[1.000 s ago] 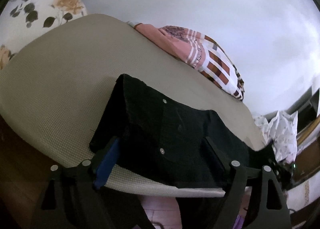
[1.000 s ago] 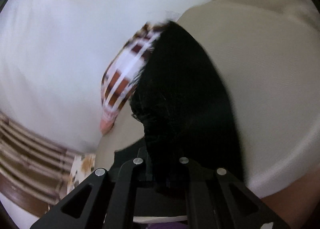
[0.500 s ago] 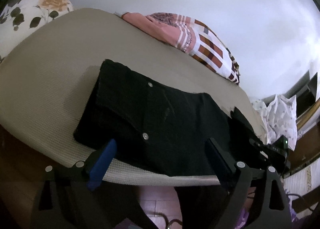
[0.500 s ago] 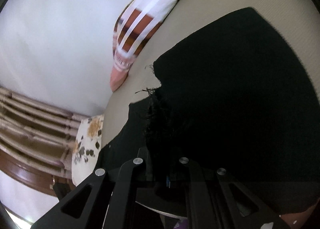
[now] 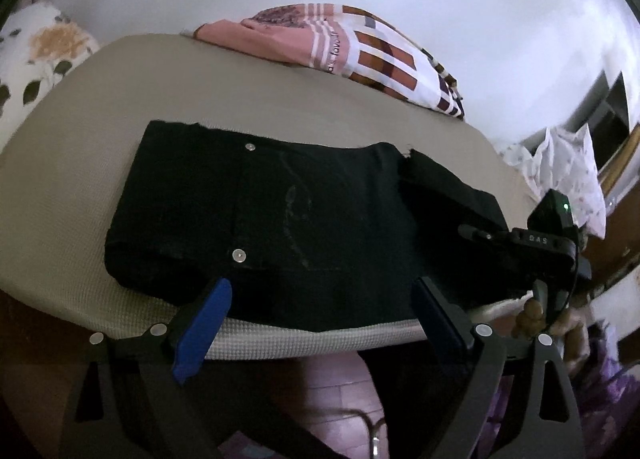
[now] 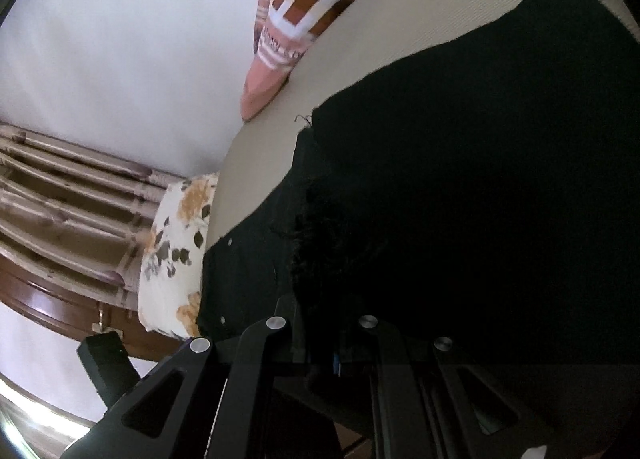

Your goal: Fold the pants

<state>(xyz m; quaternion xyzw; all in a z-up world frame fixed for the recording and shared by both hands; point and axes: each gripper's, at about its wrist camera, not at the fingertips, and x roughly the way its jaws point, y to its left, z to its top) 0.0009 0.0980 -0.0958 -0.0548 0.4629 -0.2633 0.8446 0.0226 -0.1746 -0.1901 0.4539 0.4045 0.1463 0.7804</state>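
Black pants (image 5: pixel 288 227) lie flat on the beige mattress (image 5: pixel 80 163), folded lengthwise, with metal studs showing. My left gripper (image 5: pixel 320 299) is open, its blue-padded fingers (image 5: pixel 208 311) at the near edge of the pants, holding nothing. In the left wrist view the right gripper's body (image 5: pixel 536 243) sits at the pants' right end. In the right wrist view the pants (image 6: pixel 480 199) fill the frame and my right gripper (image 6: pixel 324 319) is shut on a frayed bunch of the black fabric.
A pink, white and brown striped cloth (image 5: pixel 360 55) lies at the mattress's far edge by the white wall. A floral pillow (image 5: pixel 36 55) is at the left end, a floral cloth (image 5: pixel 568 175) at the right. A wooden headboard (image 6: pixel 60 195) stands behind the pillow.
My left gripper let go of the pants' edge and drew back, open. My right gripper carried its end down from the air, so the pants now lie flat on the mattress.
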